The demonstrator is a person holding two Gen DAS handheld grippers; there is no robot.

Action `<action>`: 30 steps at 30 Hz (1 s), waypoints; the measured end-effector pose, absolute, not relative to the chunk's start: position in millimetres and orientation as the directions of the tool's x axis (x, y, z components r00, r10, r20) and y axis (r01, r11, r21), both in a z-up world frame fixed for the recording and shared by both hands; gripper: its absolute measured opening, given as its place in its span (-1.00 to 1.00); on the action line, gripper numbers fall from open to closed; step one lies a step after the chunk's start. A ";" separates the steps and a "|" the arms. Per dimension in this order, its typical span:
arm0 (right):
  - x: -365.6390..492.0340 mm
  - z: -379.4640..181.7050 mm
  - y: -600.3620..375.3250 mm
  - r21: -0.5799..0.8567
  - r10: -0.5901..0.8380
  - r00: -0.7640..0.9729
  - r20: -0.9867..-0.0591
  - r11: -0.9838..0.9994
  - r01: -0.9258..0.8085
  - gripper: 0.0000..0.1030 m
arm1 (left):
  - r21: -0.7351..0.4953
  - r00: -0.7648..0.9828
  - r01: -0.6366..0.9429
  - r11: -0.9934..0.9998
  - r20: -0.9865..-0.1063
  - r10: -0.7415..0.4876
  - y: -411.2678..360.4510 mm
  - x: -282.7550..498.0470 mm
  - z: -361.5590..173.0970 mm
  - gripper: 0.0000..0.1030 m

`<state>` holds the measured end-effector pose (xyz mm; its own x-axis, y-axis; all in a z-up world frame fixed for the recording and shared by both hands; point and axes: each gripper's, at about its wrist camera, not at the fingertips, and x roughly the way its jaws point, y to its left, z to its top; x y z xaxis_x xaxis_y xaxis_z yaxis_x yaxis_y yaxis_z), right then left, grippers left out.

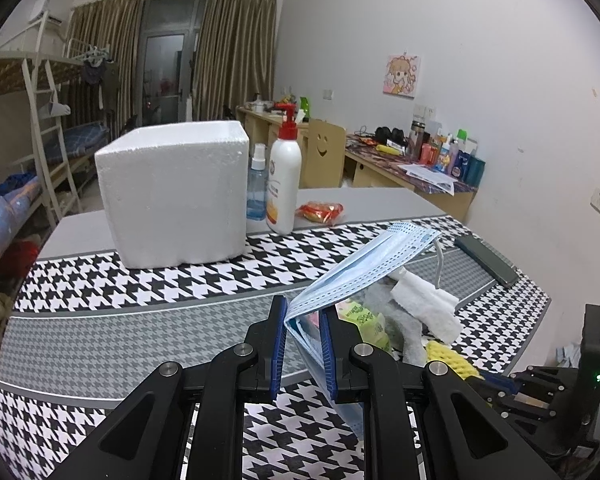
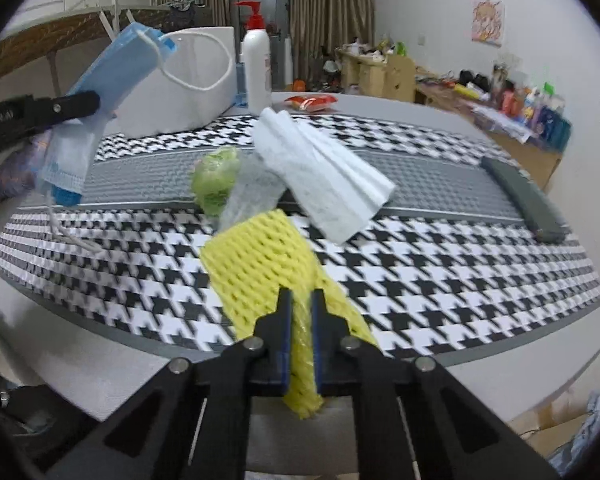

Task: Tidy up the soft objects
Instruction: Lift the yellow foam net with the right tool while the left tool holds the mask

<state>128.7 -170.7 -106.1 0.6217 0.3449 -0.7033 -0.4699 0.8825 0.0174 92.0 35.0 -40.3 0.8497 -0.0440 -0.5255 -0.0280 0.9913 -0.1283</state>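
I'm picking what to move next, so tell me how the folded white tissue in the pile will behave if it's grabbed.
The folded white tissue looks thin and layered, so it will probably flop and fan open when lifted. It seems very light, resting on the clear wrapper without flattening it. A push would likely slide or crumple it, perhaps dragging the green packet along.

Left gripper (image 1: 303, 320) pinched tight, angled downward over the table; right gripper (image 2: 301, 306) likewise clamped, tilted more steeply.

White walls (image 1: 440, 40) — brown curtains (image 1: 236, 48) flank a glass door (image 1: 164, 68). A bunk bed (image 1: 40, 128) stands left; cluttered wooden desks (image 1: 380, 168) line the right wall.
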 end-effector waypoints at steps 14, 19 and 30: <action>112.6 -53.0 -171.6 0.064 0.428 0.710 -0.559 0.876 -0.478 -0.79 | -0.122 0.878 -0.040 0.992 -0.479 -0.023 47.8 69.2 -23.5 -0.66; 113.0 -36.8 -165.3 0.077 0.464 0.722 -0.513 0.863 -0.500 -0.79 | -0.118 0.882 -0.048 0.992 -0.470 -0.014 53.0 66.9 -16.9 -0.66; 123.4 -13.1 -147.9 0.108 0.505 0.735 -0.452 0.849 -0.517 -0.79 | -0.110 0.897 -0.088 0.990 -0.442 0.031 66.8 68.4 -4.3 -0.66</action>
